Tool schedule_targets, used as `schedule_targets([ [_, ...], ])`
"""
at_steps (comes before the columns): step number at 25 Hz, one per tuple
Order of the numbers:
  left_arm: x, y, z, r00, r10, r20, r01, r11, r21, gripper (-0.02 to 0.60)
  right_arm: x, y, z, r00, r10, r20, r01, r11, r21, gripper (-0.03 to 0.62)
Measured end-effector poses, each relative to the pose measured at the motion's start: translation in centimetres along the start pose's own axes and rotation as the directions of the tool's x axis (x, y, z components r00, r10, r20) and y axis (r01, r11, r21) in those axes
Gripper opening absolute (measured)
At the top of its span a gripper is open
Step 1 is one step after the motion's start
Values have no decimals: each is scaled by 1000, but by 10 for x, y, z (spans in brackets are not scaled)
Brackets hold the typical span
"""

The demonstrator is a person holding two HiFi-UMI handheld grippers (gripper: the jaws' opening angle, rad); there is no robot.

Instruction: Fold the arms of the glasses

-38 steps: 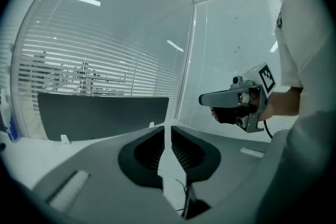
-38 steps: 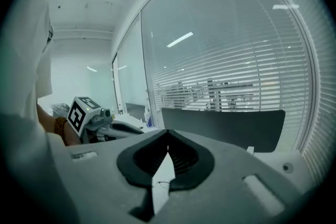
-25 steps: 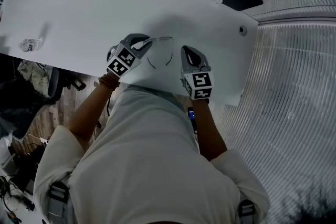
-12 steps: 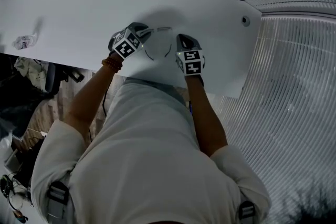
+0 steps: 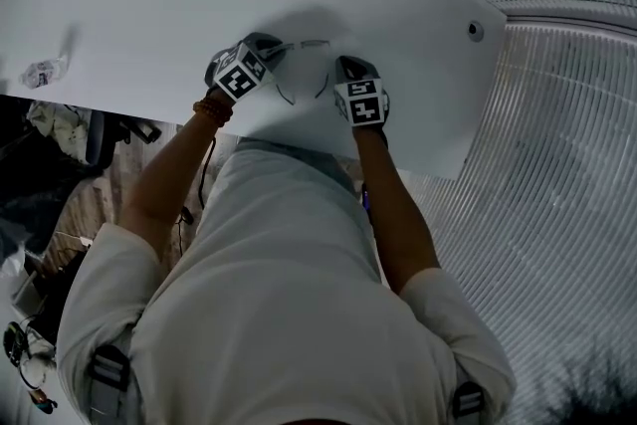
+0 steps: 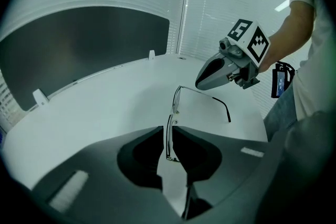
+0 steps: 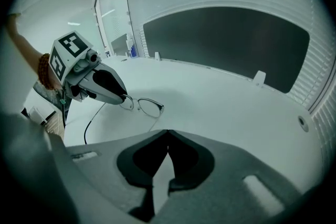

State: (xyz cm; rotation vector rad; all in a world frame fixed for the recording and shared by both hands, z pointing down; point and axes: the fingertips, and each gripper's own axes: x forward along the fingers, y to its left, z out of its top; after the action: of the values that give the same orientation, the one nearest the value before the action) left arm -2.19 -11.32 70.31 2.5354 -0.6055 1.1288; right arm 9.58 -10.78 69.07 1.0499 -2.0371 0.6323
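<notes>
Both forearms reach forward from the body over the near edge of the white counter [image 5: 149, 15], angled slightly inward so the two tools tilt down toward each other. The left forearm [image 5: 169, 184], with a bead bracelet [image 5: 211, 111] at the wrist, comes in from the left. The right forearm [image 5: 398, 214] runs nearly straight ahead. Each tool's marker cube [image 5: 242, 75] faces up toward the head camera.

The left gripper [image 5: 279, 52] slopes down onto the glasses [image 5: 307, 43]. Its fingers [image 6: 142, 149] have just been closing, and the outer rim of one lens stands edge-on between them, clamped near the tips. The rest of the front frame runs on beyond the fingertips, low over the counter; whether it rests there I cannot tell. Both arms [image 6: 210, 97] are spread open and point back toward the person. One trails beside the left gripper, and the other lies just below the right gripper's tip.

The right gripper [image 5: 345, 67] also slopes down, its fingers [image 7: 142, 157] pressed together with nothing between them. Their tips hang close above the counter beside that second arm; I cannot tell whether they touch it. Seen past those fingers, the glasses sit ahead and to the left, with the left gripper's tip covering the far lens's outer end.
</notes>
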Motion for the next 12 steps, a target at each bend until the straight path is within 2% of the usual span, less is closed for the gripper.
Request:
schedule_targets([
  [12,0,-4,-4,1000,-7,-8,7,1000,-14,43,13,24,-9,998,52,-35,-52,999,-3,2],
])
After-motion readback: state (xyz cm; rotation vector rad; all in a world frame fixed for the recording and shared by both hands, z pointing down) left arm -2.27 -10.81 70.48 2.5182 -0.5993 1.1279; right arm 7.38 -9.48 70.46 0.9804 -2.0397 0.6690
